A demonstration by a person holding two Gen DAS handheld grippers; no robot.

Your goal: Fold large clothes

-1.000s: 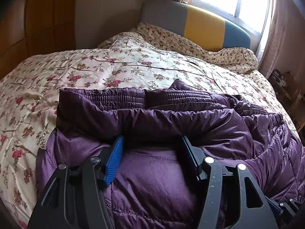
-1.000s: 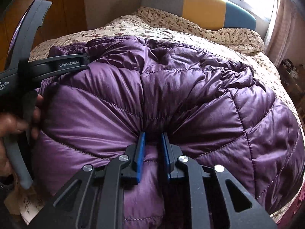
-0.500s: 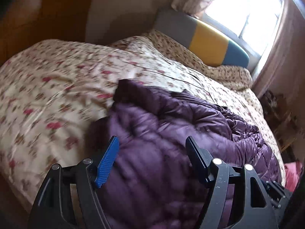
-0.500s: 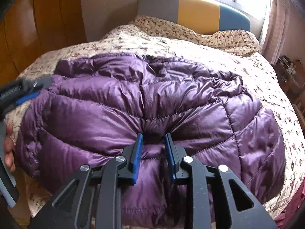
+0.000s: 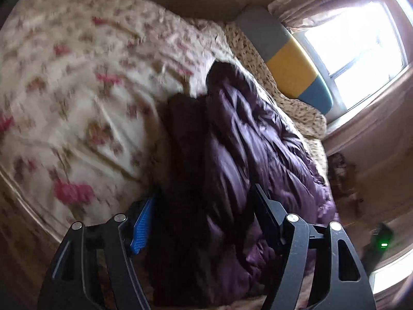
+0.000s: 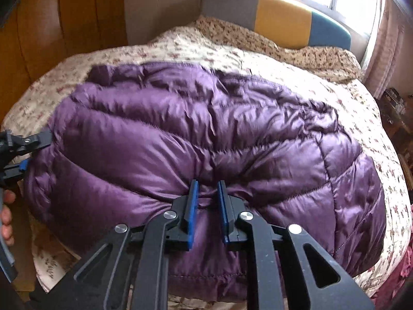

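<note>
A quilted purple down jacket [image 6: 206,142] lies spread across the bed's cream floral quilt [image 6: 296,62], its bulk on the near half, away from the grey, yellow and teal headboard [image 6: 281,18].

The right gripper [image 6: 207,197] has its blue-padded fingers closed on a pinch of the jacket's near hem. The left gripper [image 5: 201,219] has its fingers spread wide, astride the jacket's left edge without clamping it.

This looks like the middle of a fold: one edge is held, the other is being lined up. The next move likely calls for the left fingers to close on that edge so both grips can carry fabric toward the headboard.

The right wrist view shows the whole jacket and the left gripper at its left side; the blurred left wrist view alone shows the jacket's edge end-on and the bright window [image 5: 361,51].
</note>
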